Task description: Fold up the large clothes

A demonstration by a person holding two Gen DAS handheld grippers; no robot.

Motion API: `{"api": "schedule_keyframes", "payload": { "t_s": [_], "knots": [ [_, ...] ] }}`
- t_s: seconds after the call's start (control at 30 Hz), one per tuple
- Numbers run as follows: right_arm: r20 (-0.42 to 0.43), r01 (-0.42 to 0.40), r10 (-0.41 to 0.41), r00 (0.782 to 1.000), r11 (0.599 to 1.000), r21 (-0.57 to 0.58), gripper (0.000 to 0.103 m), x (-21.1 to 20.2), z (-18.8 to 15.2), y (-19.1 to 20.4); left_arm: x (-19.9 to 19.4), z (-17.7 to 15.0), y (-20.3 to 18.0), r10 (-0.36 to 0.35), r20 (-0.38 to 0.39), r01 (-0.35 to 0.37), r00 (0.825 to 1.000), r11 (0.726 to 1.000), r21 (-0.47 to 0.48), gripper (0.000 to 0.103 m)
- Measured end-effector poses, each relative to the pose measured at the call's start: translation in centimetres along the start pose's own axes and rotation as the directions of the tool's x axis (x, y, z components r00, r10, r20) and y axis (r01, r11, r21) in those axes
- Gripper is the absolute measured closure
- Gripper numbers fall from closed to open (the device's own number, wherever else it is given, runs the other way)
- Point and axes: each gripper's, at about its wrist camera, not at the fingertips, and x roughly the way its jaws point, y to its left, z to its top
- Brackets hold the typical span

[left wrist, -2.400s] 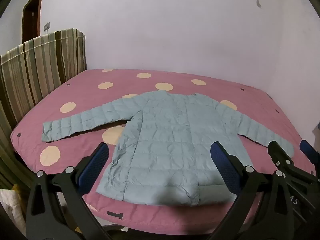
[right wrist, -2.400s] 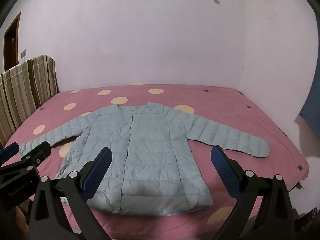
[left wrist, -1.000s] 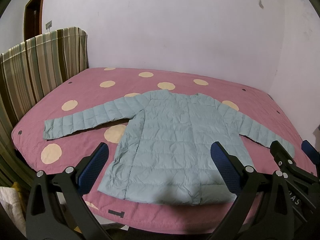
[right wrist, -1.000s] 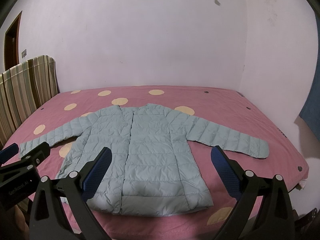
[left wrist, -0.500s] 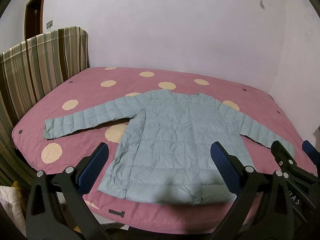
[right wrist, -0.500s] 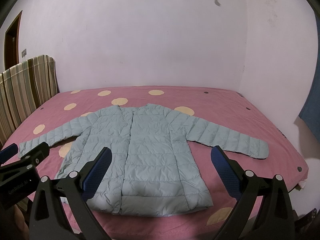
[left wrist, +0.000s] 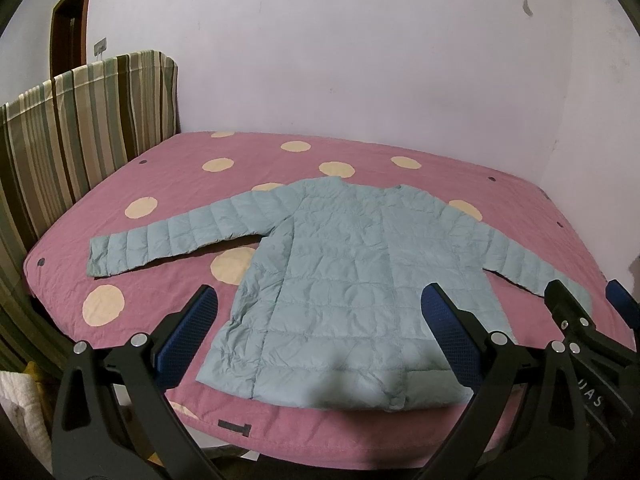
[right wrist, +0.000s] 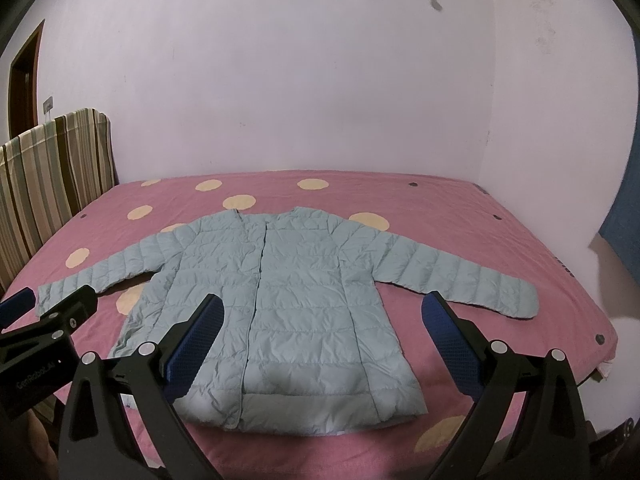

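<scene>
A light blue quilted puffer jacket [left wrist: 352, 280] lies flat, front up, on the pink bed, both sleeves spread out to the sides; it also shows in the right wrist view [right wrist: 280, 304]. My left gripper [left wrist: 320, 340] is open and empty, held above the jacket's hem near the bed's front edge. My right gripper [right wrist: 320, 340] is open and empty, also above the hem. The right gripper's body shows at the right edge of the left wrist view [left wrist: 580, 328]; the left gripper's body shows at the left edge of the right wrist view [right wrist: 52, 320].
The bed has a pink cover with cream dots [left wrist: 200, 280]. A striped cloth covers the headboard [left wrist: 80, 128] on the left. White walls [right wrist: 280, 80] stand behind and to the right. A door [left wrist: 68, 24] is at far left.
Both grippers have drifted very slightly; the jacket sits a touch higher and to the right in the left wrist view. Jaws stay open. The jacket has not moved.
</scene>
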Motion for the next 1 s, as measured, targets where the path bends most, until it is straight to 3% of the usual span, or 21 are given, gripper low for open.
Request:
{"api": "schedule_keyframes", "payload": {
  "t_s": [0.6,0.83,1.0],
  "knots": [
    [-0.079,-0.013,0.012,0.997,1.0,0.0,0.005,5.1,-0.1,0.2,4.1,0.3,0.2,-0.002,-0.061,0.002,0.998,1.0,0.002,0.002],
    [-0.125,0.0,0.004,0.992,1.0,0.028,0.005,7.8,-0.5,-0.5,7.8,0.5,1.2,0.037,-0.109,-0.04,0.993,0.999,-0.019,0.002],
    [-0.136,0.003,0.011,0.991,0.995,0.095,0.005,11.2,-0.9,-3.1,12.0,1.0,4.0,0.082,-0.149,-0.095,0.985,0.992,-0.088,0.002]
  ]
}}
